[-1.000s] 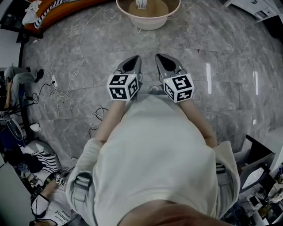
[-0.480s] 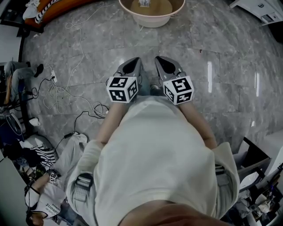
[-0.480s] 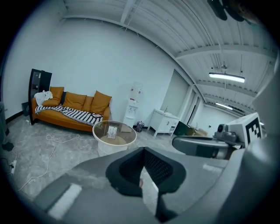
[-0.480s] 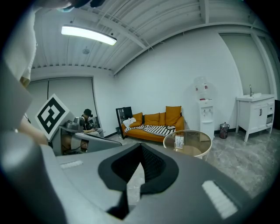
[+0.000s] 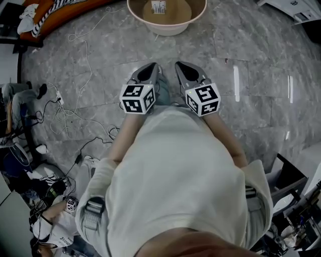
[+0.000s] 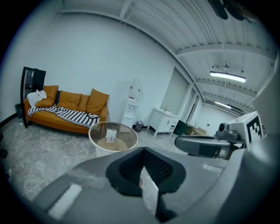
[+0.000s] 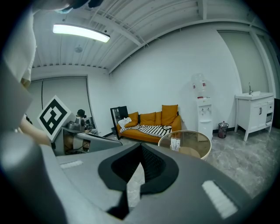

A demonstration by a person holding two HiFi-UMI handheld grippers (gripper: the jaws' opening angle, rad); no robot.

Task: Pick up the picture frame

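Note:
The picture frame [image 5: 159, 6] is small and pale and stands upright on a round glass-topped table [image 5: 168, 29] at the top of the head view. It stands some way ahead in the left gripper view as well, the frame [image 6: 111, 136] on the table [image 6: 94, 131], and in the right gripper view, the frame [image 7: 175, 143] on the table [image 7: 205, 146]. My left gripper [image 5: 154, 66] and right gripper [image 5: 179, 65] are held side by side over bare floor, well short of the table. Both are shut with nothing between the jaws [image 6: 143, 151] [image 7: 141, 148].
An orange sofa [image 6: 65, 109] with a striped blanket stands beyond the table by the wall. Loose cables [image 5: 70, 108] trail over the grey stone floor at the left. A water dispenser [image 6: 131, 105] and a white cabinet [image 6: 164, 122] stand against the far wall. Clutter lies at the lower left.
The floor and cables have shifted slightly under the person's body while both grippers kept side by side and shut. Clutter and a person at the lower left have moved.

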